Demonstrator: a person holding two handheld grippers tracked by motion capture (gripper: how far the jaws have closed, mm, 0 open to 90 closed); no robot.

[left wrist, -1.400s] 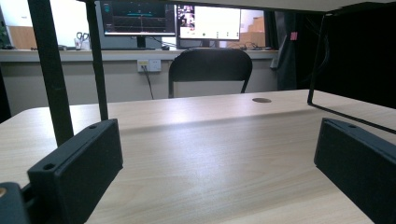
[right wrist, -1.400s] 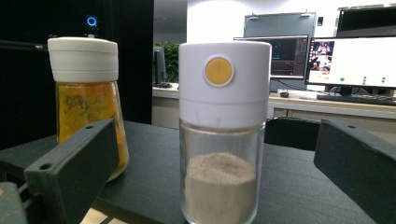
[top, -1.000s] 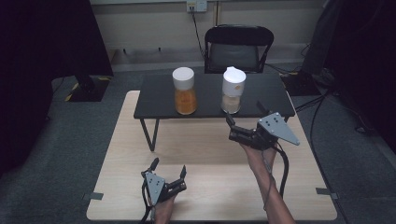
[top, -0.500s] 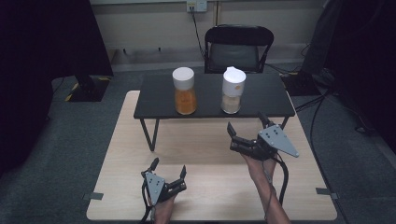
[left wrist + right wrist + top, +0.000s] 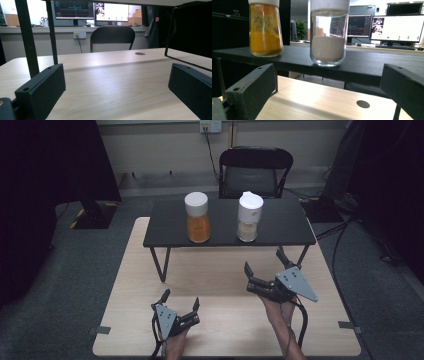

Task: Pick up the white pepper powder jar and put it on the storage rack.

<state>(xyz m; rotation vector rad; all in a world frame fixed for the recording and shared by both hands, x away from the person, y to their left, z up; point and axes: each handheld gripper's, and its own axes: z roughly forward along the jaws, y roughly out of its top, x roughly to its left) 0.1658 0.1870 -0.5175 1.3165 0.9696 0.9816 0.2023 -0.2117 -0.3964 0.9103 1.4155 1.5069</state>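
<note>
Ahead, pale-powder jar [image 5: 248, 217] on black shelf [image 5: 170, 220], well beyond right tool [image 5: 263, 266], jaws spread, empty

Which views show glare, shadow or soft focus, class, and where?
High view: dim, dark corners; the shelf shadows the table. Left gripper view: sheen on the tabletop, the shelf's shadow a band across it, near jaws soft. Right gripper view: bright monitor behind the pale jar; orange jar sharp.
</note>
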